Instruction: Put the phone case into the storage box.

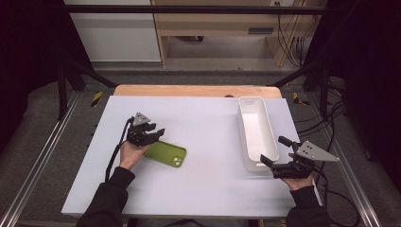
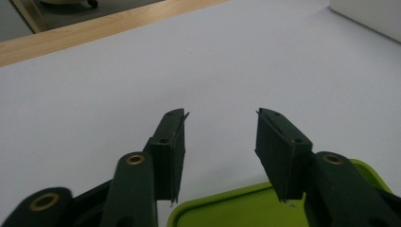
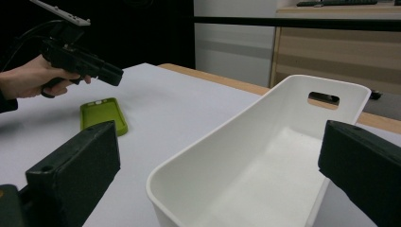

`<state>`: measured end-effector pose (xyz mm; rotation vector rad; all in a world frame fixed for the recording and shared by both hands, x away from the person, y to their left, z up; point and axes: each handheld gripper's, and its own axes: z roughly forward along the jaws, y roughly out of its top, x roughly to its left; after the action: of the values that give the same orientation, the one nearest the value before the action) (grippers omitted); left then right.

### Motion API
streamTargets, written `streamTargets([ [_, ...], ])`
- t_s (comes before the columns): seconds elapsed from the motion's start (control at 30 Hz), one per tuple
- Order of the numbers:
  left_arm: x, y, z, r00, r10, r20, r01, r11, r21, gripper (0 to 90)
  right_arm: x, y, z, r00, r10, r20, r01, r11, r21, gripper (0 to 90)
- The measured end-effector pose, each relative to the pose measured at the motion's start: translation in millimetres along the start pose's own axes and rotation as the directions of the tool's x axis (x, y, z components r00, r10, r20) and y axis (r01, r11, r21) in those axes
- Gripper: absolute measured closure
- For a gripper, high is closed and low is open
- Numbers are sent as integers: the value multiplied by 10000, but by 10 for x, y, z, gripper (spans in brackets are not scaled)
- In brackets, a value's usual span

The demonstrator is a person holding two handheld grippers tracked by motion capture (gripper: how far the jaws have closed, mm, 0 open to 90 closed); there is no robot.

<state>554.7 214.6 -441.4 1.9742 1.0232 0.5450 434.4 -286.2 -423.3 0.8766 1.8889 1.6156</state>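
Note:
A green phone case [image 1: 166, 154] lies flat on the white table top [image 1: 208, 189], camera cut-out toward the right. My left gripper [image 1: 154, 129] hovers just over its left end, jaws open, nothing between the pads. In the left gripper view the case [image 2: 227, 210] shows below and behind the two jaws of that gripper [image 2: 221, 113]. A long white bin [image 1: 257, 101] stands empty at the right. My right gripper [image 1: 276, 150] sits by the bin's near right corner with jaws wide open. In the right gripper view the bin [image 3: 265, 109] stands ahead of that gripper [image 3: 222, 127], with the case [image 3: 101, 116] and the left gripper [image 3: 113, 74] beyond.
The table's wooden far edge [image 1: 189, 90] shows behind the white sheet. Metal rails [image 1: 38, 161] run along both sides of the table, and cables [image 1: 331, 123] lie on the floor at the right. Bare table surface spreads between the case and the bin.

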Motion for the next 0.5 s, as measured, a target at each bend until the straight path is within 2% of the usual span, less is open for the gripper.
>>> streamTargets([
  [0.17,10,-28,44,9999,-149,-49,151,9993,329,624,-1,3,-7,10000,28,-7,-28,10000,-14,0],
  [0.27,27,-45,58,9995,-248,-183,256,9988,421,696,0,2,-5,10000,28,-21,-28,10000,-2,0],
  [0.5,55,-76,77,9985,-391,-393,417,9969,668,773,0,2,-6,10000,28,-22,-28,10000,-10,0],
])
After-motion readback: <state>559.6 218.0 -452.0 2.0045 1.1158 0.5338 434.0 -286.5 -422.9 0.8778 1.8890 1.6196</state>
